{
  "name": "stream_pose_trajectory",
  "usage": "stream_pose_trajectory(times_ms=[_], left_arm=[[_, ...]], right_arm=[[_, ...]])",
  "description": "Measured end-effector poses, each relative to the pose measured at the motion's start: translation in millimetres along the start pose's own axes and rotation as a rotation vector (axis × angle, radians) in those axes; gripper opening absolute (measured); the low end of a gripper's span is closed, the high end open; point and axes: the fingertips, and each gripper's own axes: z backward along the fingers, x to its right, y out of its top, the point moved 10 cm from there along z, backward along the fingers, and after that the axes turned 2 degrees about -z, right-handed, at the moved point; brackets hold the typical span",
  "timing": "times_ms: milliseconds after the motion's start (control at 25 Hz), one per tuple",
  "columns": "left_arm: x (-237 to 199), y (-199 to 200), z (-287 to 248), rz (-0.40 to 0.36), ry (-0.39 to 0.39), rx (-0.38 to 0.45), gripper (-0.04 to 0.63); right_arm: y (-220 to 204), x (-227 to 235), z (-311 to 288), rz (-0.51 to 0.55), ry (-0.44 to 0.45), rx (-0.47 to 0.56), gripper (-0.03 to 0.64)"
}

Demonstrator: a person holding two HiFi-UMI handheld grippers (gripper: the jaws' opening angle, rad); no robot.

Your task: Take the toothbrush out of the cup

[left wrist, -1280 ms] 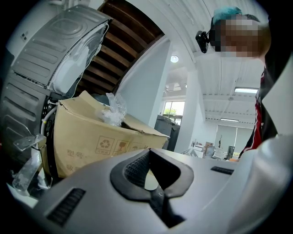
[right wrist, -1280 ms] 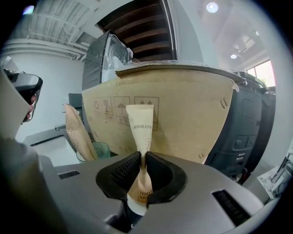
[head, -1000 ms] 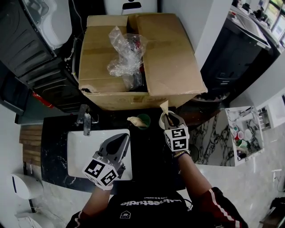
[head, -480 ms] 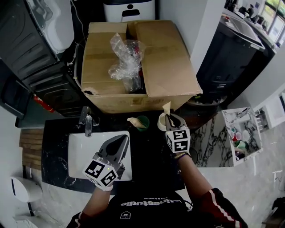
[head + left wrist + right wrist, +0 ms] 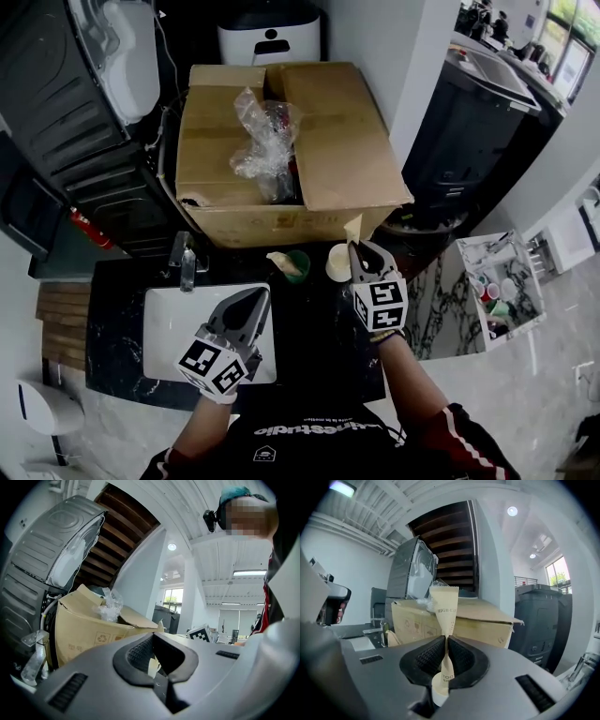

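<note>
My right gripper point(image 5: 356, 247) is shut on a toothbrush point(image 5: 352, 229) in a tan paper wrapper, held upright above the white cup point(image 5: 337, 263) on the black counter. In the right gripper view the pads pinch the wrapped toothbrush point(image 5: 444, 605) at its middle, and the white cup point(image 5: 435, 687) shows below the jaws. A green cup point(image 5: 299, 262) to the left holds another wrapped toothbrush point(image 5: 281, 262). My left gripper point(image 5: 260, 293) hangs over the white sink point(image 5: 164, 328), shut and empty; its pads point(image 5: 140, 651) meet in the left gripper view.
A large open cardboard box point(image 5: 333, 141) with crumpled clear plastic point(image 5: 265, 131) stands behind the counter. A chrome faucet point(image 5: 185, 261) sits at the sink's back edge. A dark bin point(image 5: 473, 131) stands to the right, with a marble floor below it.
My right gripper has risen with the wrapped toothbrush, lifting it up away from the white cup. The left gripper has drifted slightly upward.
</note>
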Motion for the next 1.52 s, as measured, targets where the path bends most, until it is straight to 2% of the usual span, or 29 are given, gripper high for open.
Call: stream_pose_trajectory(times_ms=[440, 880, 1160, 1520], left_arm=[[10.3, 5.0, 2.3, -0.023, -0.051, 0.021, 0.015], [15.6, 4.5, 4.0, -0.032, -0.074, 0.016, 0.015], [17.0, 4.3, 5.8, -0.042, -0.083, 0.001, 0.015], [17.3, 3.9, 7.7, -0.039, -0.075, 0.000, 0.015]], right_arm=[[46.1, -26.7, 66.2, -0.039, 0.074, 0.122, 0.055], [48.4, -62.5, 127.0, -0.099, 0.148, 0.152, 0.055], [14.5, -66.9, 135.3, -0.140, 0.096, 0.112, 0.054], [21.9, -65.1, 135.4, -0.120, 0.094, 0.135, 0.054]])
